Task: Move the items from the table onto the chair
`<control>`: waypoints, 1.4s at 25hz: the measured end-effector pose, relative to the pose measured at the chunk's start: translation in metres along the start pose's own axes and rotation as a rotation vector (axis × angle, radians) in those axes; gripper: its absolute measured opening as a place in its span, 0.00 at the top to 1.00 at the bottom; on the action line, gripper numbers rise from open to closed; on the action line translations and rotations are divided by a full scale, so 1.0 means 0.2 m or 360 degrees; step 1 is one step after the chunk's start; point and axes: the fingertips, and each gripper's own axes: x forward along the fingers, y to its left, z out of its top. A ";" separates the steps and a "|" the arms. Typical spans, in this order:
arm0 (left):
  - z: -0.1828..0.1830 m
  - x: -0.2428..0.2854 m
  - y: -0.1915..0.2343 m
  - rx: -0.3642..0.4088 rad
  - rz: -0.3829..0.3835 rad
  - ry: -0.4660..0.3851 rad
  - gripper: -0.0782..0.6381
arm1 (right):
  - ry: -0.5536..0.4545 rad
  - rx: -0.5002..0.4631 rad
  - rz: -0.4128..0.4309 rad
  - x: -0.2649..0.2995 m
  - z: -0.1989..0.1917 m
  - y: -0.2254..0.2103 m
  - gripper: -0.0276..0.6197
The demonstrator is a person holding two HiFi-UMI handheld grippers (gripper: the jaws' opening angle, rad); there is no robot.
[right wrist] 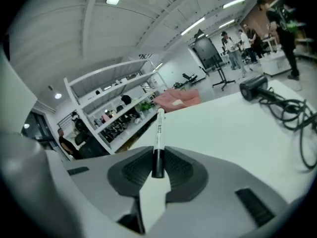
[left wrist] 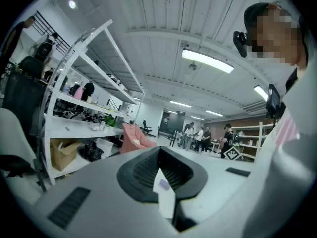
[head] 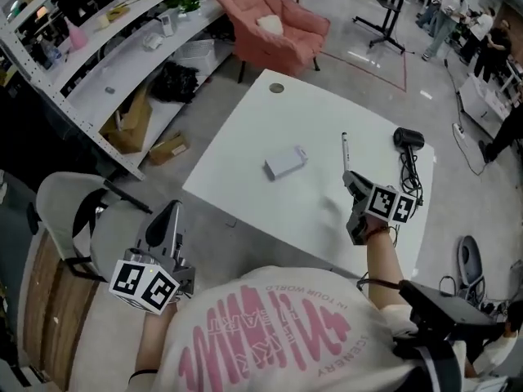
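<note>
- Marker (head: 345,149): held by its dark end in the right gripper (right wrist: 157,166), whose jaws are clenched on it. The white barrel sticks out past the fingertips, above the right part of the table (head: 245,137).
- Left gripper (left wrist: 159,155): jaws pressed together with nothing between them. It is off the table's near left corner, above the chair (head: 61,190).
- Box (head: 284,163): lies flat near the middle of the table, untouched.
- Dryer (head: 408,137): lies at the table's far right edge. Its cord (head: 411,174) is looped on the top, just beside the right gripper.
- Progress, as judged: the marker is lifted but not delivered. The box and dryer remain on the table.
- Risk, pivot: the grip is at one end only, so a fast swing toward the chair could turn the barrel in the pads or work it loose.
- Risk, strike: a low carry across the table could knock the projecting tip against the box or the near edge.
- Risk, roll-off: a round marker released on a sloped or curved seat may roll to the floor. The seat surface is largely hidden here.
- Risk, snag: the loose cord could catch on the table edge when the dryer is lifted.
</note>
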 end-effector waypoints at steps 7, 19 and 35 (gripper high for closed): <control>0.06 -0.38 0.22 -0.0047 0.0277 -0.0098 0.88 | 0.0105 -0.0165 0.0445 0.20 -0.03 0.67 0.84; 0.06 -1.29 0.55 -0.0054 0.0772 -0.0140 0.88 | 0.0446 -0.0626 0.1124 0.29 -0.61 1.84 0.84; -0.14 -2.42 0.67 -0.0221 0.1475 -0.0344 0.88 | 0.0870 -0.0941 0.1488 0.43 -1.47 2.72 0.84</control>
